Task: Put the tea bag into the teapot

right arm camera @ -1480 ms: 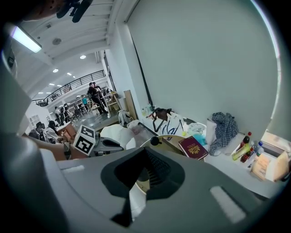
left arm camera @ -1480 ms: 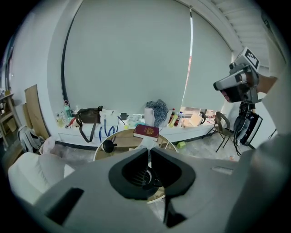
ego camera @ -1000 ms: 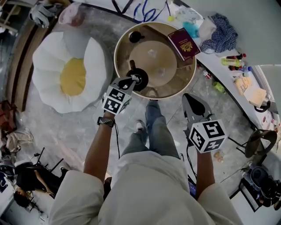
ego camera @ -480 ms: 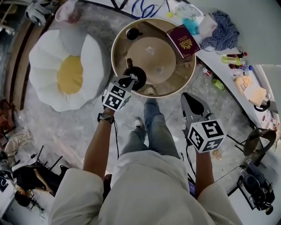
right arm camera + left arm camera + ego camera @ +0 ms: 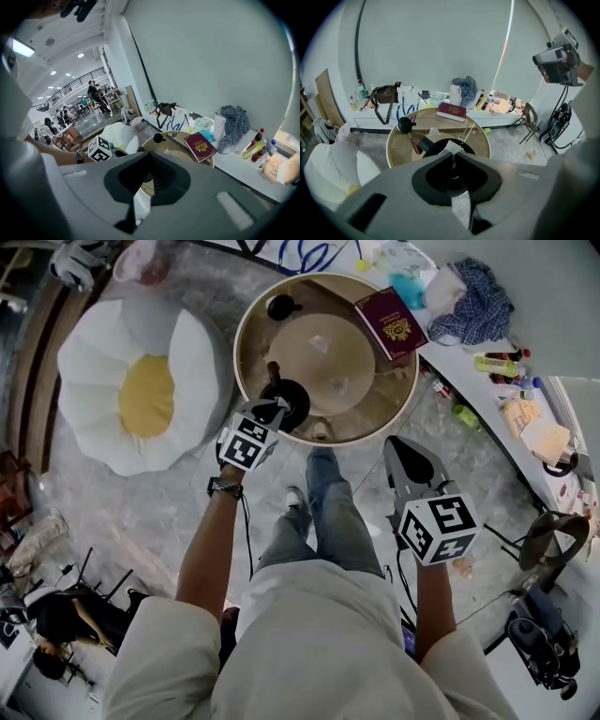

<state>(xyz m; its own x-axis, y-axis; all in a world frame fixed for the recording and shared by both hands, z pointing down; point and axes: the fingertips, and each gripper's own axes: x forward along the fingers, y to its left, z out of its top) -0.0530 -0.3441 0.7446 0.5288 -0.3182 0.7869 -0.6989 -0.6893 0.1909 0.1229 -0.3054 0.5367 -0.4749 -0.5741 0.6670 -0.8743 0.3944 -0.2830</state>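
Observation:
A black teapot with a brown handle stands open on the near left of the round glass table. My left gripper hovers right over the pot's mouth. In the left gripper view it is shut on a white tea bag, which pokes out past the tips above the teapot. The pot's black lid lies at the table's far left. My right gripper hangs off the table's near right edge, shut and holding nothing; the right gripper view shows the same.
A dark red booklet lies on the table's far right. Two small white packets rest mid-table. A white and yellow egg-shaped cushion lies on the floor to the left. A cluttered ledge with bottles runs along the right.
The left gripper has stayed over the teapot with the tea bag, drifting only slightly. The right gripper has hardly moved.

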